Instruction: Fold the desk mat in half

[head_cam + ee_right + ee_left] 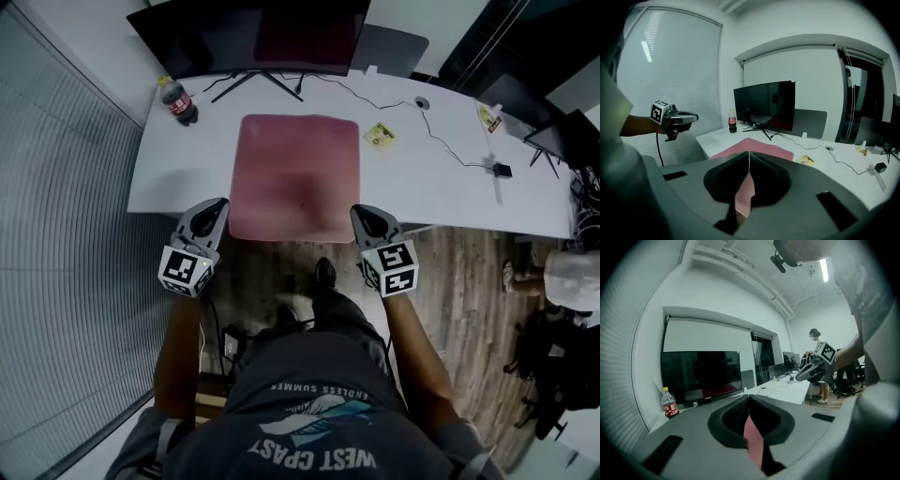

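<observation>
Clamped jaws of the left gripper [749, 399] pinch a strip of the pink desk mat [753, 441], which runs up between the ribbed pads with no gap showing. The right gripper [749, 154] is likewise closed tight on the mat, a pink corner pressed between its pads. From the head view, each gripper sits at one near corner of the mat, at the front edge of the white desk [441, 187], left corner in the left gripper and right corner in the right.

Beyond the jaws, the mat lies spread flat on the desk in a single layer, its far edge close to the foot of the monitor [253, 37]. A cola bottle [180, 103] stands off the mat's far left corner, and a small yellow packet [380, 136] and a thin cable [441, 141] lie to its right, all clear of the mat.

As a judgement, only the grasp is done. No crease or overlap shows yet. What is left is to lift the near edge, carry it over to the far edge, line up the corners and let go.
</observation>
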